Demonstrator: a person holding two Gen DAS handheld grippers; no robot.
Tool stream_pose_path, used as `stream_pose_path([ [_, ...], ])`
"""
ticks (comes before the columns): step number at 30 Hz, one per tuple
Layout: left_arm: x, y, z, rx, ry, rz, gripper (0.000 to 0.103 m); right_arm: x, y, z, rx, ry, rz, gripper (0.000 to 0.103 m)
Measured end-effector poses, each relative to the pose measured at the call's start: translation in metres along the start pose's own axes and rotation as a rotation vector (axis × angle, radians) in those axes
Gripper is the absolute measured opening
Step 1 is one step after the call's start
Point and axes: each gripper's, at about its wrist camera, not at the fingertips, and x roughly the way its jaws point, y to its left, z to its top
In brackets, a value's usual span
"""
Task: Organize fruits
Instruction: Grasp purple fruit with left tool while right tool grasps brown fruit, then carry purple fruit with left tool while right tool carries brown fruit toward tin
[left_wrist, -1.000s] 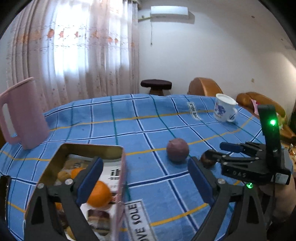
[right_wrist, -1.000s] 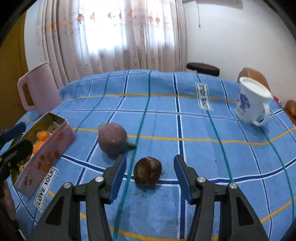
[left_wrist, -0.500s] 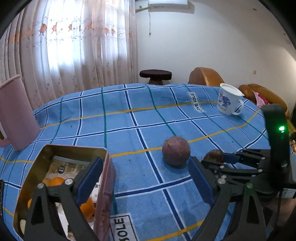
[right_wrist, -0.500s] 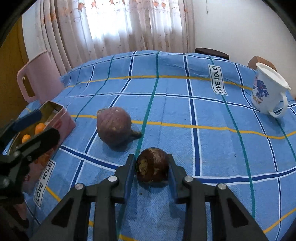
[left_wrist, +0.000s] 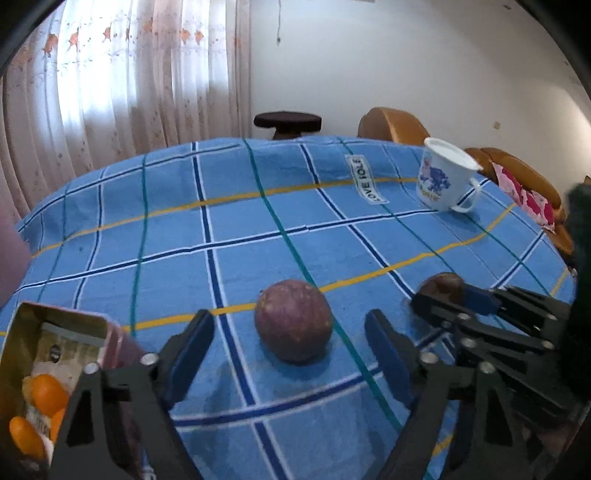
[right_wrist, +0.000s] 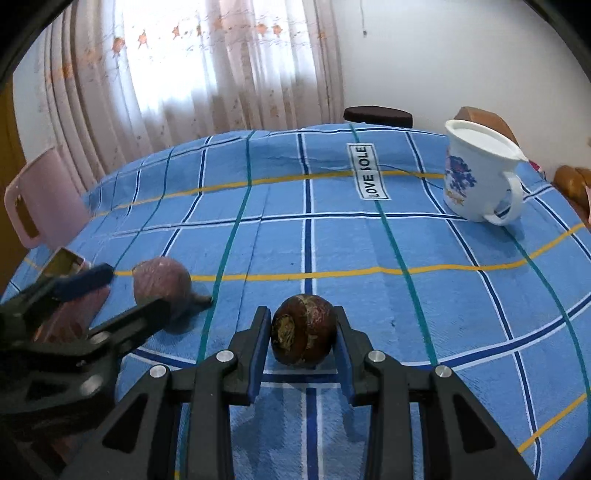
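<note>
While my right gripper (right_wrist: 301, 332) is clenched on the dark brown fruit (right_wrist: 303, 329), which rests on the blue checked tablecloth (right_wrist: 369, 240), my left gripper (left_wrist: 290, 343) is closing its jaws around the round purple fruit (left_wrist: 293, 320); the pads do not press it yet. The purple fruit lies just left of the brown one. The open tin box (left_wrist: 44, 332) with orange fruits (left_wrist: 46, 395) stands at the near left. I judge that both pickups are in hand. Next I must finish the left grip, then lift each fruit and carry it left to the tin.
</note>
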Motion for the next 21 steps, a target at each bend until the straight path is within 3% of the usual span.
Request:
stream_pose_path([
  [1, 0.005, 0.000, 0.001, -0.002, 0.014, -0.007, 0.069, 0.000, -0.002, 0.000, 0.009, -0.002, 0.004, 0.034],
  [6, 0.025, 0.003, 0.000, -0.032, 0.076, -0.022, 0.061, -0.001, 0.002, 0.000, -0.006, -0.005, 0.005, 0.035],
  [10, 0.026, 0.012, -0.001, -0.077, 0.091, -0.077, 0.055, -0.002, 0.001, 0.000, -0.003, -0.005, 0.013, 0.035],
  [21, 0.005, 0.024, -0.007, -0.125, -0.002, -0.079, 0.051, -0.012, 0.004, -0.001, -0.028, -0.057, 0.047, 0.034],
])
